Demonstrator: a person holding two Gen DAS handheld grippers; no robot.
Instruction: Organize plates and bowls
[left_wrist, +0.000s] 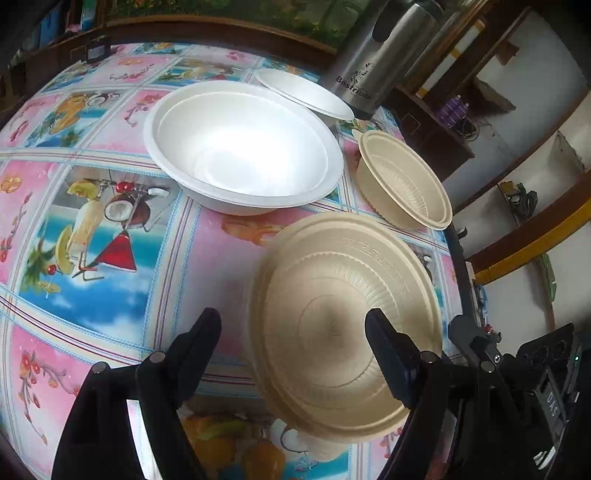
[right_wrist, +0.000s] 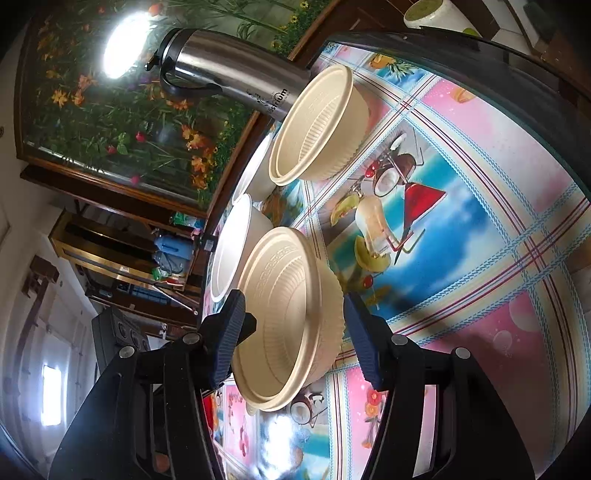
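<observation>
My counter (left_wrist: 110, 229) wears a glossy plastic cloth of pink squares and cocktail prints. Toward its far edge sits the big white foam bowl (left_wrist: 242, 147), smooth, round, mouth up, with a shallow white plate (left_wrist: 303, 94) behind it, next to a brushed steel flask (left_wrist: 384, 55). A small ribbed beige bowl (left_wrist: 404, 181) stands at the right edge, upright. Nearest me, a fluted beige bowl (right_wrist: 280, 317) tilts on its rim, mouth facing left. My right tool (right_wrist: 295, 332) straddles its wall, prongs spread and not clamped. My left tool (left_wrist: 293, 354) gapes wide, empty.
</observation>
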